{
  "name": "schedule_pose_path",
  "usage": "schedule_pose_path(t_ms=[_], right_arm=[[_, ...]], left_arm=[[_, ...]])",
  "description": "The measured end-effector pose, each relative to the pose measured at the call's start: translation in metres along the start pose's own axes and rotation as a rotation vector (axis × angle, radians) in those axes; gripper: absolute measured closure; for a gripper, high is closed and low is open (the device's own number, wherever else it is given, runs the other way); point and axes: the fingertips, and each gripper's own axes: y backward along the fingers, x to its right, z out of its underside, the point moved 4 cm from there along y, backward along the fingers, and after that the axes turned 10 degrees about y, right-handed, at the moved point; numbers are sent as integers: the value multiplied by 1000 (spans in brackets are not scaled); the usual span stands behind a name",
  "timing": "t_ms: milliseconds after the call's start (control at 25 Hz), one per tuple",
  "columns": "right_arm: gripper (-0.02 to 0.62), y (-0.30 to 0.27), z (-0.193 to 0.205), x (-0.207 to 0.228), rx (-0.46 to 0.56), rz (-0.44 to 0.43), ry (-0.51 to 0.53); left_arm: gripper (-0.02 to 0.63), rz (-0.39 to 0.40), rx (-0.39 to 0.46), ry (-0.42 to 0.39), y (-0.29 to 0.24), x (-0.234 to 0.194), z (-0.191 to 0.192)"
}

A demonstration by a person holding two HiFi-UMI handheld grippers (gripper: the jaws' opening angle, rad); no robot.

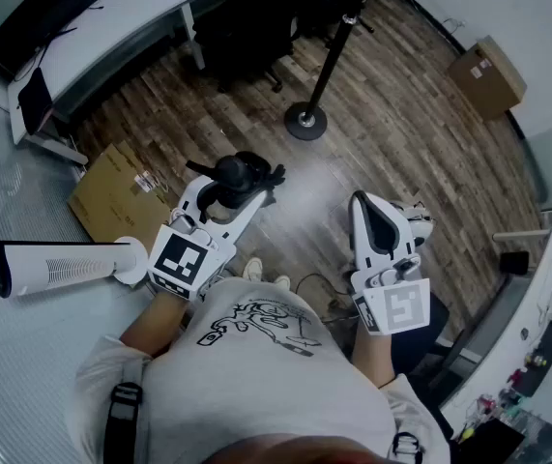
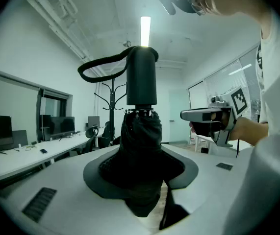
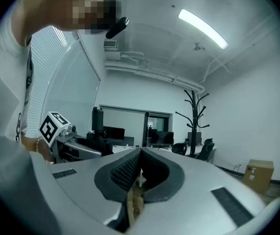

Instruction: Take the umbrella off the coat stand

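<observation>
Away from the coat stand (image 1: 332, 61), and well apart from it, item one: a folded black umbrella (image 2: 140, 131), upright in our left gripper (image 1: 237, 193). Hazard, as we judge it: the grip sits on soft canopy fabric, so the bundle could slide or tip. Its wrist strap (image 2: 100, 66) hangs loose and could snag. Left jaws: wide, clamped on the umbrella. Right gripper (image 3: 140, 169): jaws together, nothing held.

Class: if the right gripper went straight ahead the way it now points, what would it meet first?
Nothing near: the right gripper faces open room; probably the far desks first, the coat stand just right of its line.
</observation>
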Motion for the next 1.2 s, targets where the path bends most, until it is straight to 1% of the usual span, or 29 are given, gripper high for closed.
schedule_pose_path(t_ms=[200, 400, 520, 680, 840, 1000, 1200], right_arm=[[586, -8, -3, 0, 27, 29, -22], [586, -18, -2, -9, 26, 48, -24], [586, -22, -1, -11, 20, 49, -19], [586, -17, 10, 0, 22, 42, -18], [586, -39, 6, 0, 23, 37, -15], [586, -51, 14, 15, 26, 35, -23], [586, -72, 21, 44, 43, 31, -30]], left_arm=[[402, 14, -9, -3, 1, -7, 2], [402, 39, -1, -24, 8, -22, 7], [402, 30, -15, -14, 9, -29, 10], [402, 14, -23, -17, 1, -25, 14], [402, 2, -19, -18, -2, -48, 9], [402, -4, -20, -13, -19, -54, 8], [402, -6, -17, -18, -54, -62, 0]])
